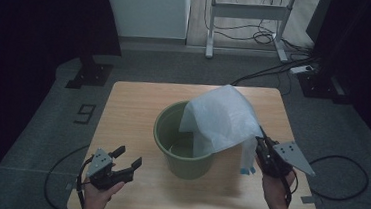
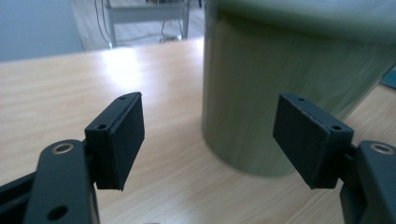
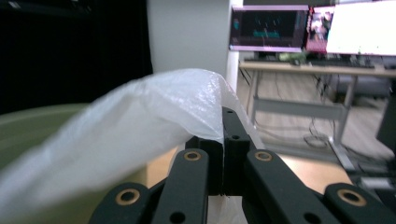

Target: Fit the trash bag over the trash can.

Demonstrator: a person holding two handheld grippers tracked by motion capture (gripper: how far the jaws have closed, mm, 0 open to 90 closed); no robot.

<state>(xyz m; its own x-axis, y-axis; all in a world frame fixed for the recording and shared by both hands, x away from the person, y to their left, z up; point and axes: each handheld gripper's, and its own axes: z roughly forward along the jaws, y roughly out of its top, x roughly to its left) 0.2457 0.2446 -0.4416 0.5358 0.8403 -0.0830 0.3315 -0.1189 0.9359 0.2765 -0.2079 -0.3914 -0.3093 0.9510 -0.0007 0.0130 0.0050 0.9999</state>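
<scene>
Two claws, one bag (image 1: 222,116), one bucket (image 1: 182,154)

The high view is dim and murky, its left and right edges sinking into black. In the left gripper view a soft glare lies on the surface (image 2: 116,65) and the bucket (image 2: 289,88) is blurred. In the right gripper view the bag (image 3: 140,121) is soft, the screens (image 3: 317,28) bright.

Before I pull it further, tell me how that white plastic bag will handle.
The white plastic bag looks thin and floppy: it drapes over the green bucket rim. Probably very light, so it follows the right tool easily. Its glossy film may slip, though the shut jaws pinch an edge.
</scene>
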